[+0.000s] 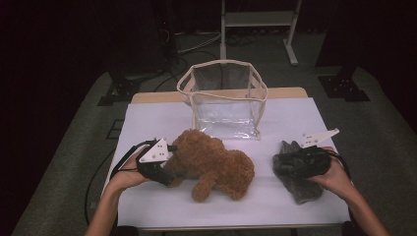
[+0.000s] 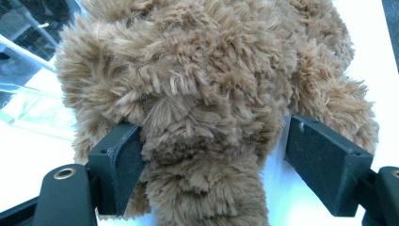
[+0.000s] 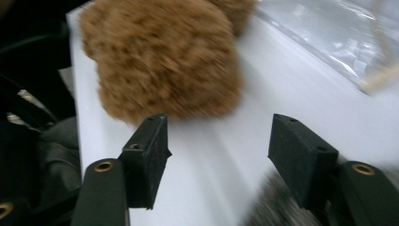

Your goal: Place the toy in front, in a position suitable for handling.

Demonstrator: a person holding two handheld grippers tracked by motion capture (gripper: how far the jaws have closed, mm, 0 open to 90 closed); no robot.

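On the white sheet [image 1: 147,118] that covers the table, near its front edge and left of centre, we see one brown teddy bear [image 1: 211,162] lying on its side, its fur long, shaggy and tufted, its body rounded and lumpy. We hold the left gripper [image 1: 169,164] at the bear's left end; in the left gripper view its two flat black jaws stand on either side of a thick roll of fur, the left one sunk into the pile and the right one just at the fur's edge, so we cannot tell whether they truly pinch it. The right gripper [image 1: 290,162] rests well apart from the bear at the right side of the sheet, over one dark grey, rumpled, fuzzy cloth thing [image 1: 300,184]; its jaws are spread with nothing between them, above bare sheet. Behind the bear stands one clear plastic bag [image 1: 223,98], boxy and glossy, open at the top, with cream fabric trim along its edges. Each gripper carries one pale three-cornered plate.
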